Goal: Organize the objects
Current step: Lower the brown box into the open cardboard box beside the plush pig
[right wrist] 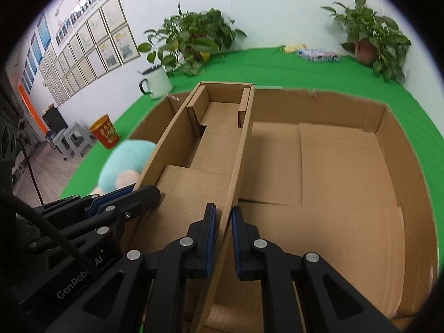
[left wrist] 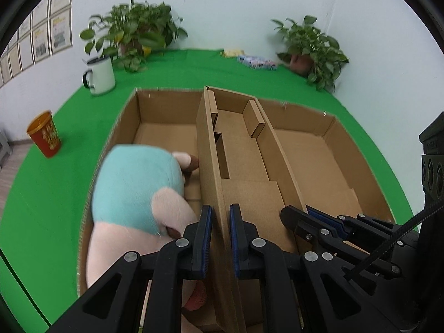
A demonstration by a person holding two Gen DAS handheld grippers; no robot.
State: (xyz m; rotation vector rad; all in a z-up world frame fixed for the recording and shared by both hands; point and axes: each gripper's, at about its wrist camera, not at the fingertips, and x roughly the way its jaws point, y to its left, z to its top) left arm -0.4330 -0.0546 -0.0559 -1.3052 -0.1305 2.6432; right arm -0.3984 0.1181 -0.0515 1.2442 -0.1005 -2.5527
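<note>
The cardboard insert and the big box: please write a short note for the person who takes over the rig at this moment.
Left tongs: shut on the left wall of the cardboard insert.
Right tongs: shut on the insert's right wall.
The insert sits in the middle of the big cardboard box, as a divider.
Plush toy: in the left compartment. The right compartment has nothing in it.
Outside on the green cloth: white mug, red cup.
Left, probably: release the insert, sort the loose things.

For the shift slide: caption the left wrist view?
Left gripper clamps the cardboard insert wall; plush toy beside it.
</note>
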